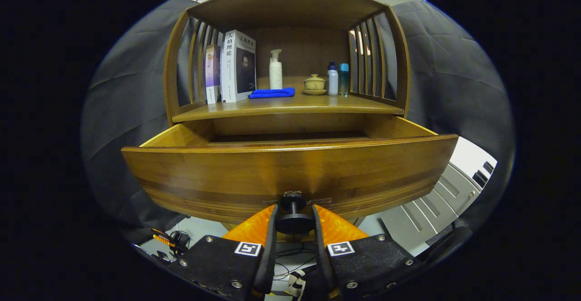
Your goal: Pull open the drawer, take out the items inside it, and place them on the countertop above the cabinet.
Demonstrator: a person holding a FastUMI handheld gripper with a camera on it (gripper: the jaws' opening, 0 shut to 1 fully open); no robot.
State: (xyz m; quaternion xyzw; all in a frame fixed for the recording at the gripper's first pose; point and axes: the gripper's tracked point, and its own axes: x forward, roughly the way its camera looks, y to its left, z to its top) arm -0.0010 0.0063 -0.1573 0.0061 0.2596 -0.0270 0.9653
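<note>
The tool point(294, 221) is clenched on the knob point(294, 219) of the drawer point(290, 174), one finger point(265, 233) pressing each side of the knob's disc, at 6 o'clock. Each finger carries a square black-and-white marker; no words on them can be read. Cables point(290, 258) lie on the floor below the tool.

The drawer stands pulled well out of the cabinet, its curved wooden front just beyond the fingers. From this low angle its inside is hidden behind the front, so what it holds cannot be told.

Above, at 12 o'clock, the bench point(290, 106) carries a row of things under a wooden hood with slatted sides. At the 11 o'clock end two books point(231, 67) stand upright; the larger white one has Chinese characters on spine and cover and a portrait, the smaller is too blurred to read. Just beside them a folded blue cloth point(272, 93) lies flat, with a white pump bottle point(275, 70) upright behind it; its label cannot be read. Toward 1 o'clock sits a lidded cup point(314, 83) on a saucer, contents hidden, then two small bottles point(338, 79) touching or nearly so, one white with a dark cap, one teal.
</note>
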